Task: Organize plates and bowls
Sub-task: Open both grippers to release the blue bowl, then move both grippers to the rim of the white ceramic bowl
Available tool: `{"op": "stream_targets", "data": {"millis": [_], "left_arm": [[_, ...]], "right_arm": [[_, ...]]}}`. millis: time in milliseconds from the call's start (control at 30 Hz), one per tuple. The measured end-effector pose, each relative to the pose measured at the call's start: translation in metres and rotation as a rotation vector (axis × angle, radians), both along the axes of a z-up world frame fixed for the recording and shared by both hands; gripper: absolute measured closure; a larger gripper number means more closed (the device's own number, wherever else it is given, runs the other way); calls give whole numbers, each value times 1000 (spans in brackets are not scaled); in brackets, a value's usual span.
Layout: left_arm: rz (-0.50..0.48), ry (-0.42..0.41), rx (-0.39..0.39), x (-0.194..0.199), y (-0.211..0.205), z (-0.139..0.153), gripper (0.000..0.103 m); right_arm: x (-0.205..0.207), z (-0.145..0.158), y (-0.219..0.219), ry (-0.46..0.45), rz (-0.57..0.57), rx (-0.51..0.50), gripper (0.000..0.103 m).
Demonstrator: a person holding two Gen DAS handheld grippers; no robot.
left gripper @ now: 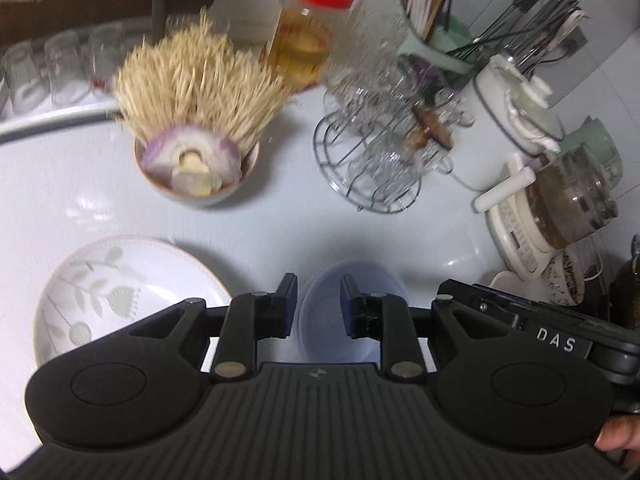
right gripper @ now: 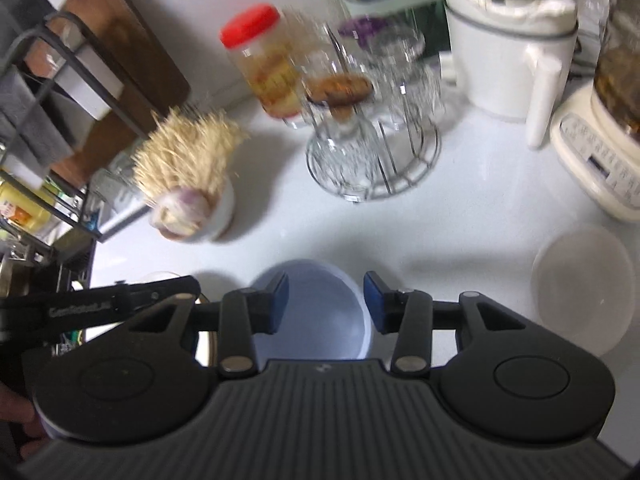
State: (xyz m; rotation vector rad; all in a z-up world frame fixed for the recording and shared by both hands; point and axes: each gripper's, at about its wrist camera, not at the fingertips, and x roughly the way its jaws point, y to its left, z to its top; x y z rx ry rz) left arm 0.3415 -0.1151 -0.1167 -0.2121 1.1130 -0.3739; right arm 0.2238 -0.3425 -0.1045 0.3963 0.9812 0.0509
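Left wrist view: left gripper (left gripper: 318, 294) points down at worktop (left gripper: 280, 224). Jaws stand slightly spread w/ a gap; pads (left gripper: 290, 300) not pressing anything. Translucent blue bowl (left gripper: 320, 332) sits on worktop directly below, seen through the gap, apparently free of the pads. Floral plate (left gripper: 120, 292) lies just to its left, flat, partly hidden by gripper body. Behind: bowl w/ toothpicks (left gripper: 196, 128), red-lid jar (left gripper: 308, 32), wire glass rack (left gripper: 372, 148), white kettle (left gripper: 504, 120). Right gripper's arm enters at lower right edge.

Right wrist view: right gripper (right gripper: 326, 304) also over the blue bowl; jaws spread wider than the left's, blue pads (right gripper: 280, 296) either side of the bowl opening, no contact visible. Clear plastic bowl (right gripper: 584, 288) sits well to the right, upright, apart from blue one. Left gripper's body shows at left edge.

Judgement: bowl looks set down, both jaws clear of it. Step in hand = pick next piece to group. Tips:
- Lift clear of blue rim before moving sideways; light plastic tips easily.
- For nesting, take clear bowl by rim wall w/ one pad inside, one outside; grip gently, thin plastic flexes.
- Plate lies flat, so edge grip is hard; approach low, at shallow angle.
- Keep away from glass rack + toothpick bowl; both upset easily.
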Motion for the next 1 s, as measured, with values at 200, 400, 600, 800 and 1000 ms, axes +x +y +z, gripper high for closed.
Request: {"op": "stream_targets", "data": {"millis": [200, 400, 600, 800, 1000], "left_arm": [[-26, -74, -25, -8, -5, 29, 76], [-73, -169, -12, -22, -9, 52, 76], [-145, -226, -1, -34, -5, 65, 76], [-164, -233, 2, -57, 17, 63, 76], [-183, -226, -12, -76, 35, 59, 76]], "right_arm": [[-10, 26, 1, -90, -18, -25, 59], [-23, 47, -1, -181, -75, -73, 59], [-50, 55, 9, -238, -162, -90, 58], [-76, 57, 28, -250, -205, -105, 58], [-103, 58, 44, -265, -244, -136, 58]]}}
